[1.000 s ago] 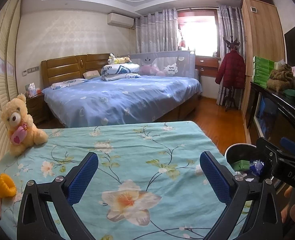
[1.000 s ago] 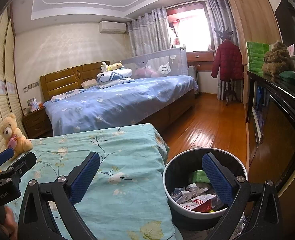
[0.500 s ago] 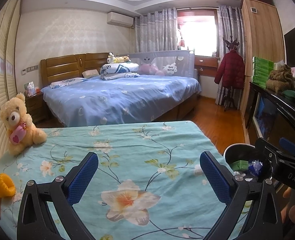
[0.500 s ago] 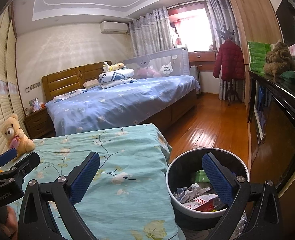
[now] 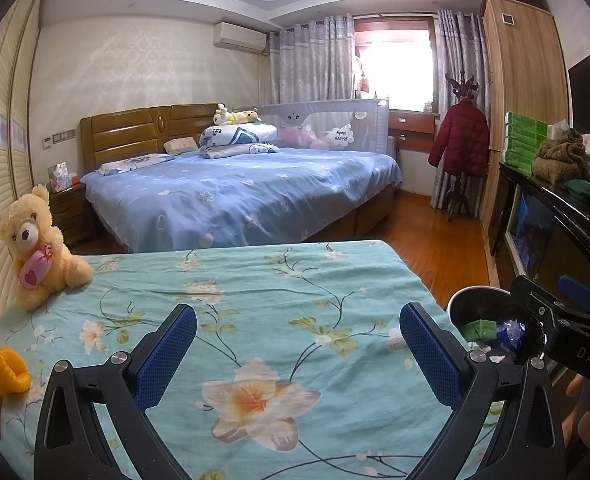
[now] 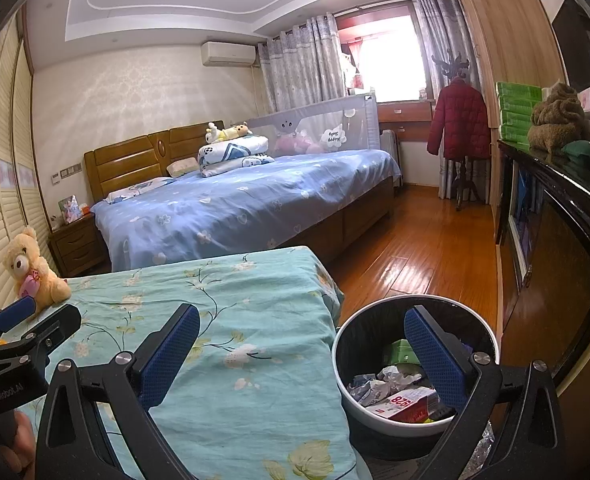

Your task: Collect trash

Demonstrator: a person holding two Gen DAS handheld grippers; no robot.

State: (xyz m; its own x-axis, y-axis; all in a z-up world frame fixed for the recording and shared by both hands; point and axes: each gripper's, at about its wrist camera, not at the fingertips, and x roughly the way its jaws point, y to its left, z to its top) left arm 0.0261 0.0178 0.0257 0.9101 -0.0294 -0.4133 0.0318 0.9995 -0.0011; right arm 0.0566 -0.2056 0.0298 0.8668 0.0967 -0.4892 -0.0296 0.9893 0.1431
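My right hand-held gripper [image 6: 297, 350] jaws apart, empty, poised at near rim of trash bin [image 6: 415, 364] beside bed [image 6: 231, 312], wrappers inside. Left hand-held gripper [image 5: 297, 350] apart, empty, over floral bedspread; bin lies to its right. I see no loose trash on bedspread.

Your left camera looks low across the near bed [image 5: 255, 300] toward the window; your right one sits further right — over the bin [image 6: 415, 360]. Both share bed and bear [image 5: 35, 248].
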